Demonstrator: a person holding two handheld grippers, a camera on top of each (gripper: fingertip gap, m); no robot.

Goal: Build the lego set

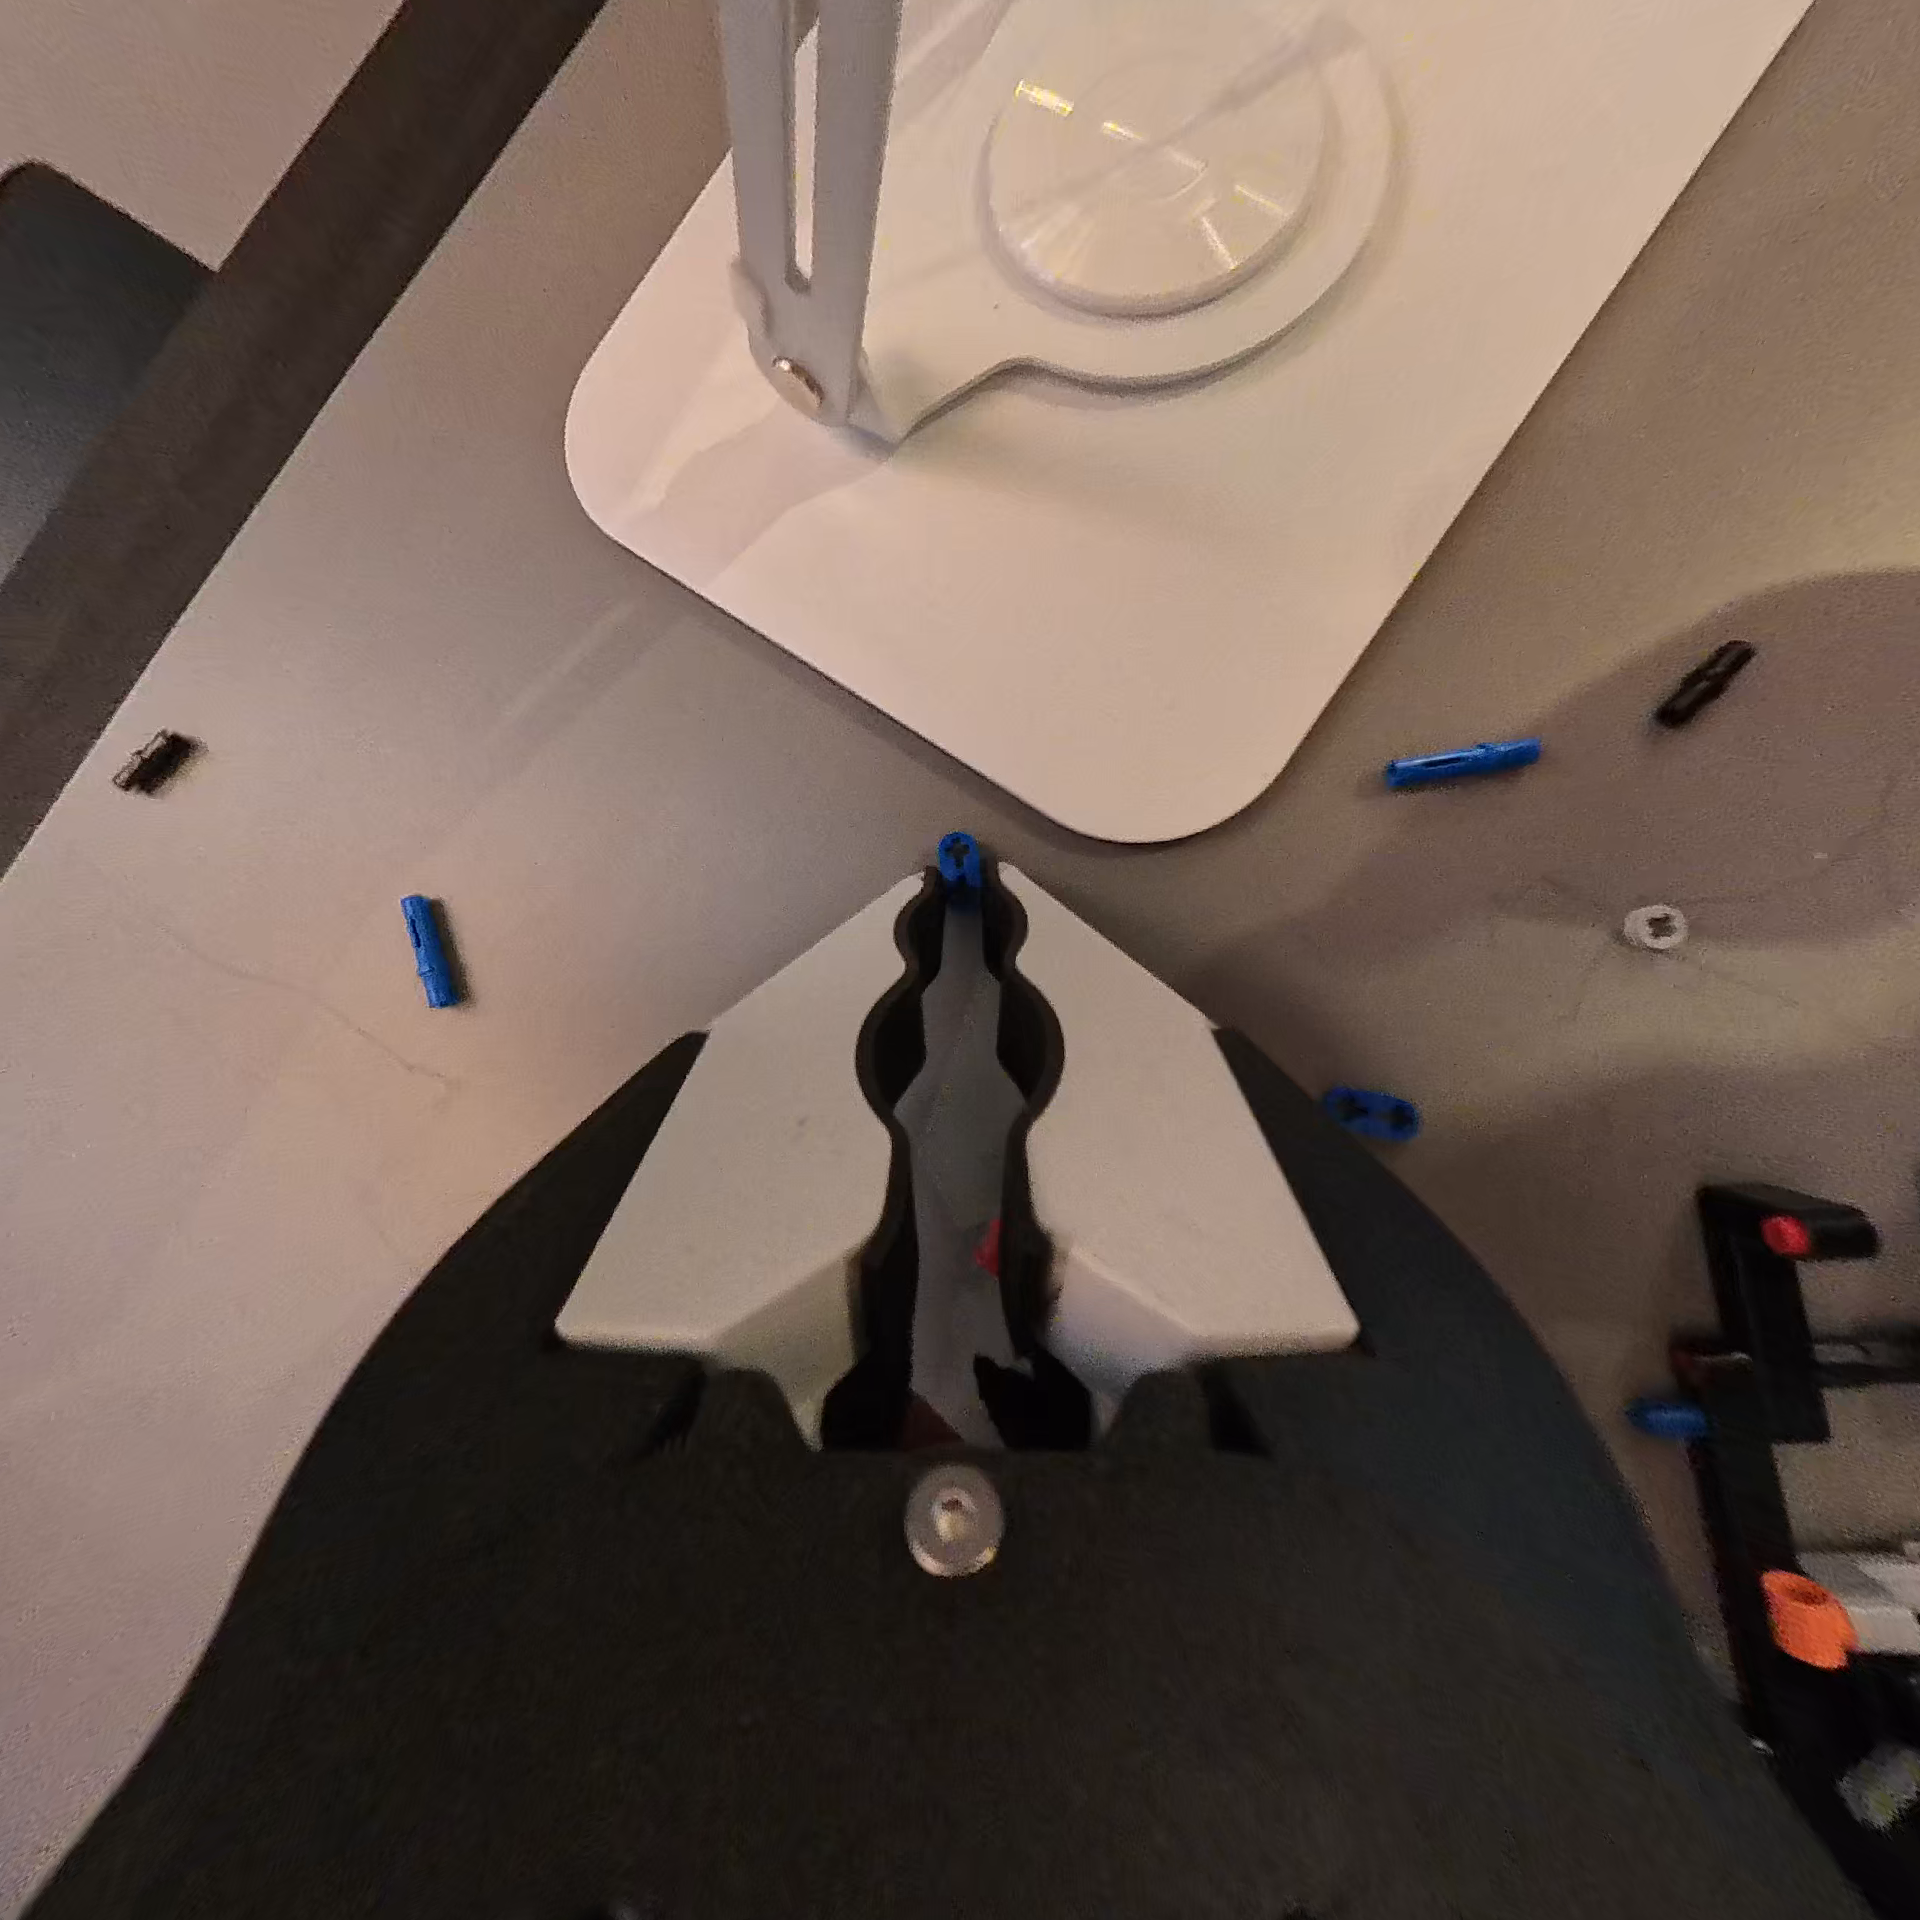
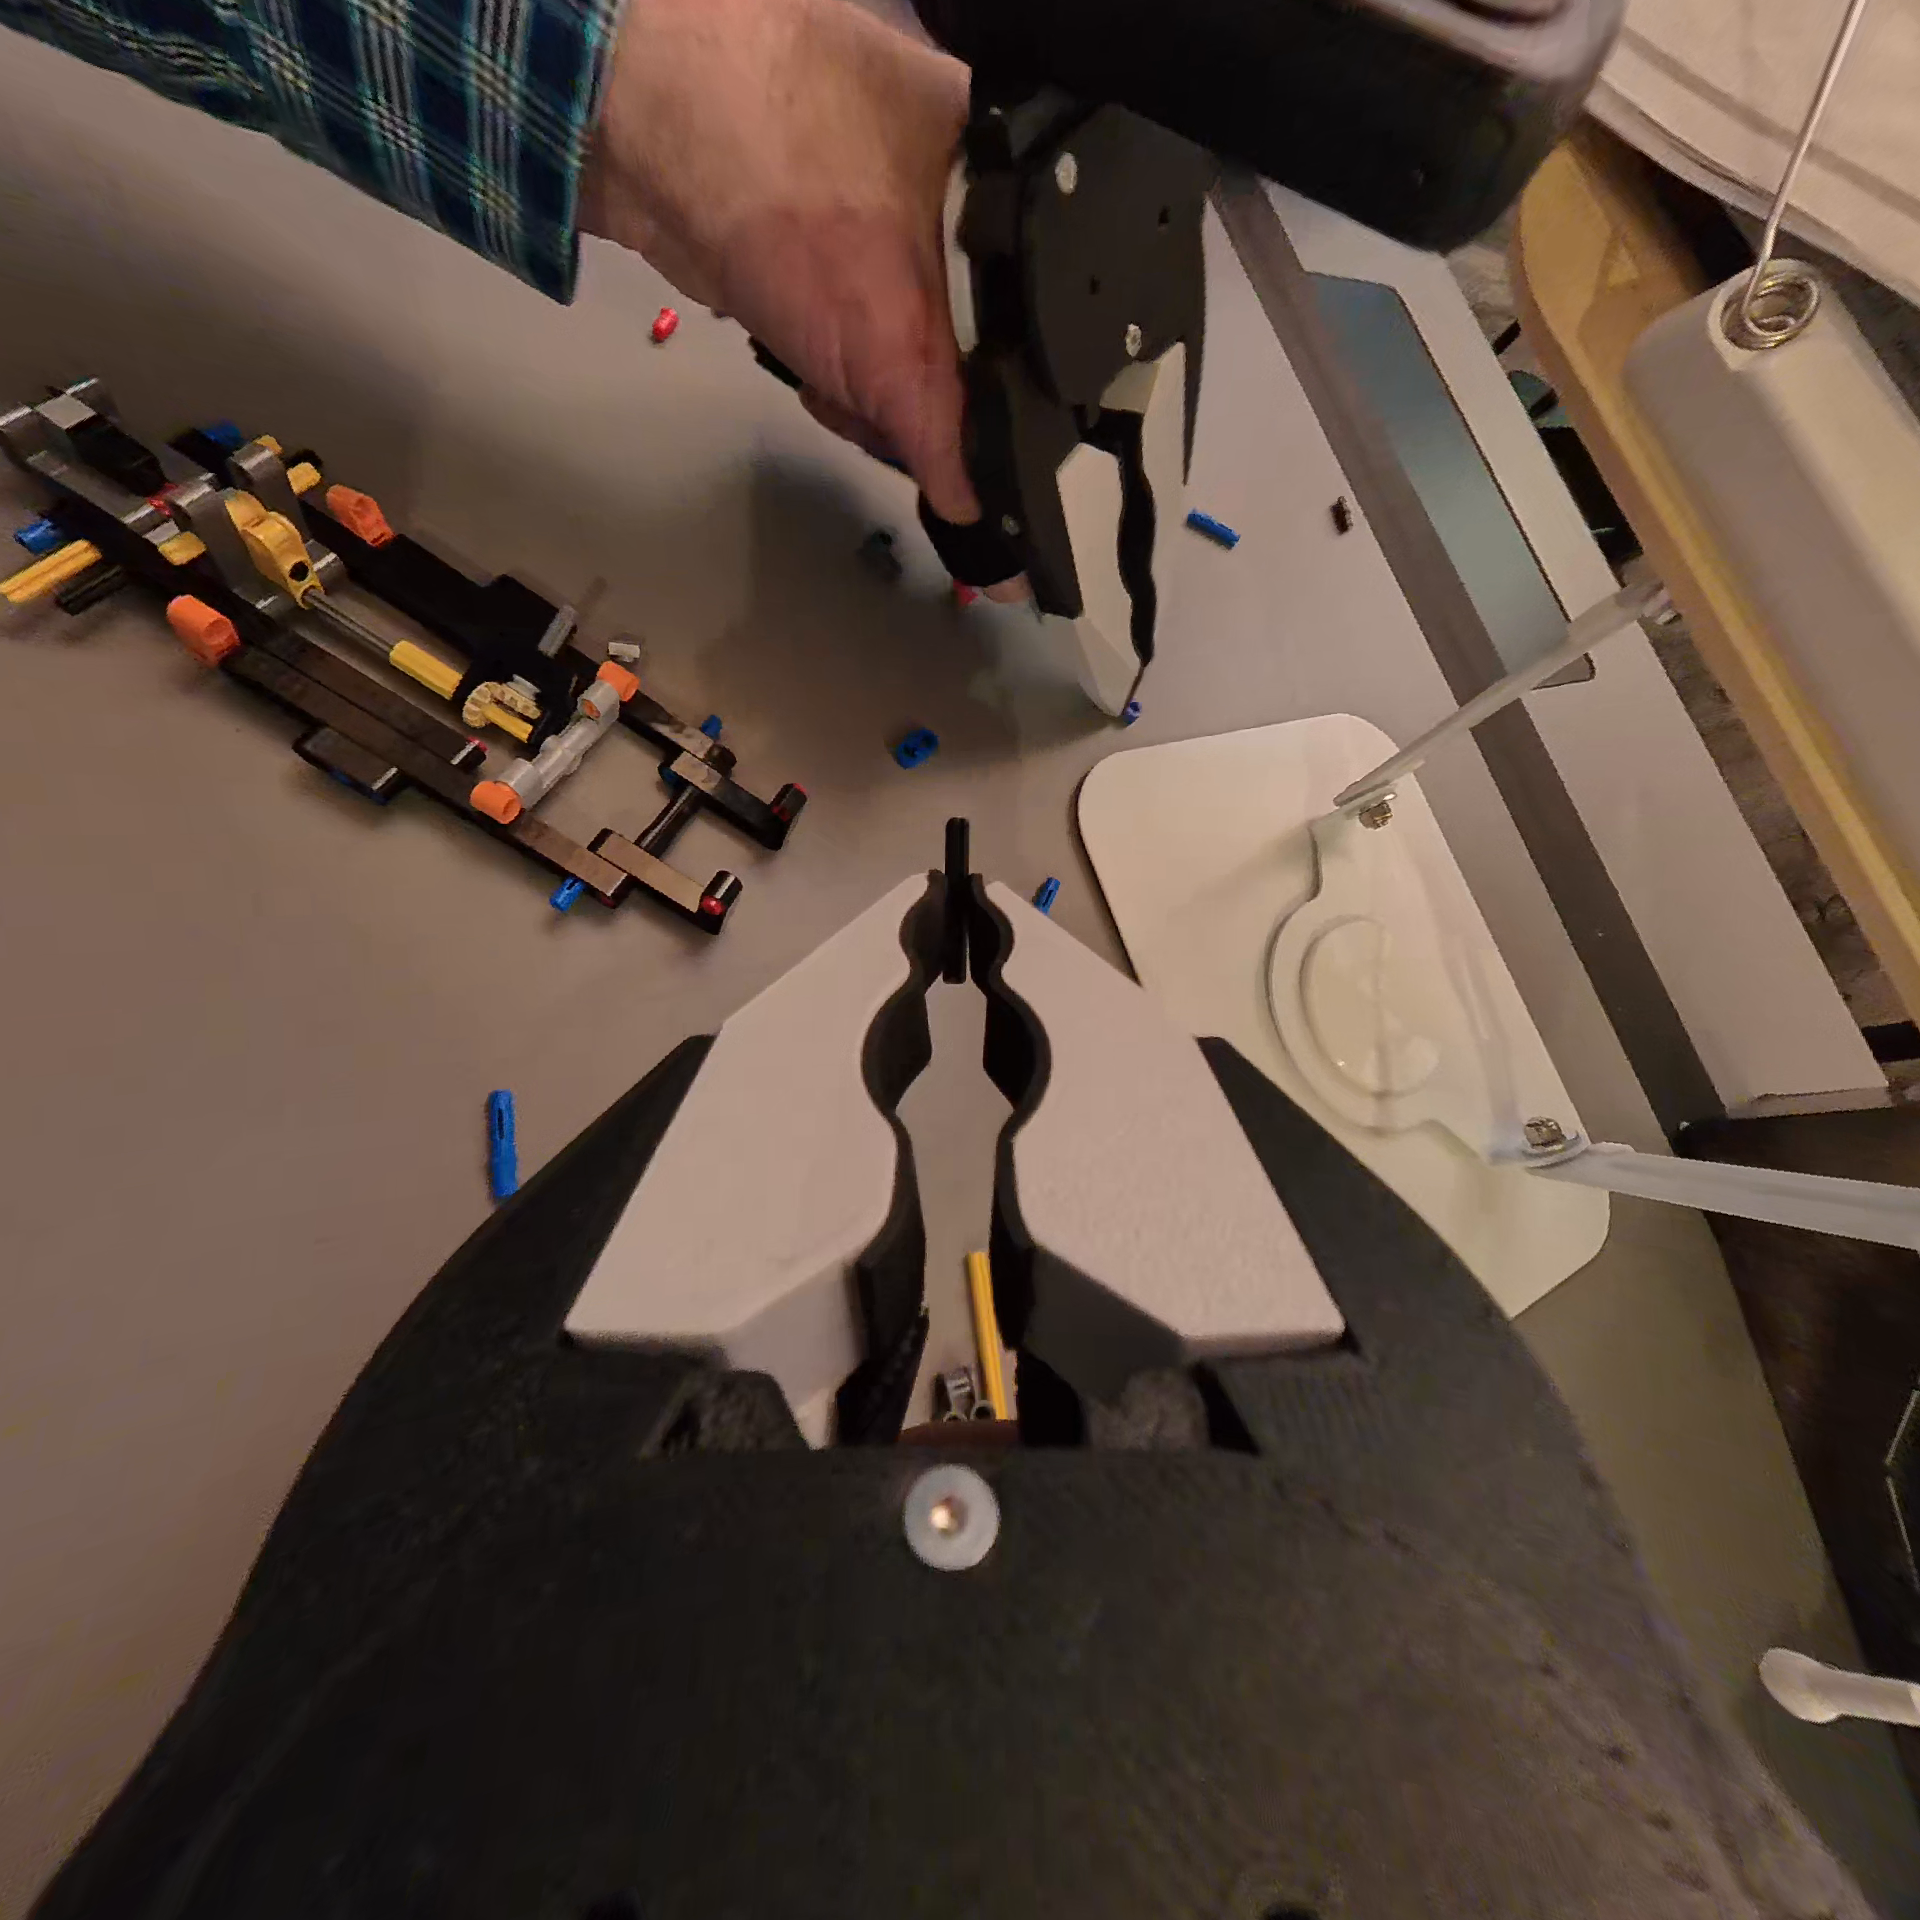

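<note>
My left gripper [image 1: 961, 878] is shut on a small blue pin [image 1: 960, 858], held at the fingertips just above the table near the corner of the white lamp base [image 1: 1039, 644]. It also shows in the right wrist view [image 2: 1127, 707], held by a hand [image 2: 790, 239] in a plaid sleeve. My right gripper [image 2: 956, 883] is shut on a thin black axle [image 2: 955, 862] that sticks out past its fingertips. The part-built lego chassis [image 2: 395, 644], black with yellow, orange and grey parts, lies on the table at the left.
Loose blue pins lie about [image 1: 431, 951] [image 1: 1460, 762] [image 2: 501, 1143] [image 2: 1211, 528]. A blue connector [image 2: 915, 746], a black piece [image 1: 1704, 683] and a white bush [image 1: 1652, 925] lie near. The white magnifier stand base [image 2: 1340, 987] is at the right. The tips of one gripper are about 15 cm away from the tips of the other.
</note>
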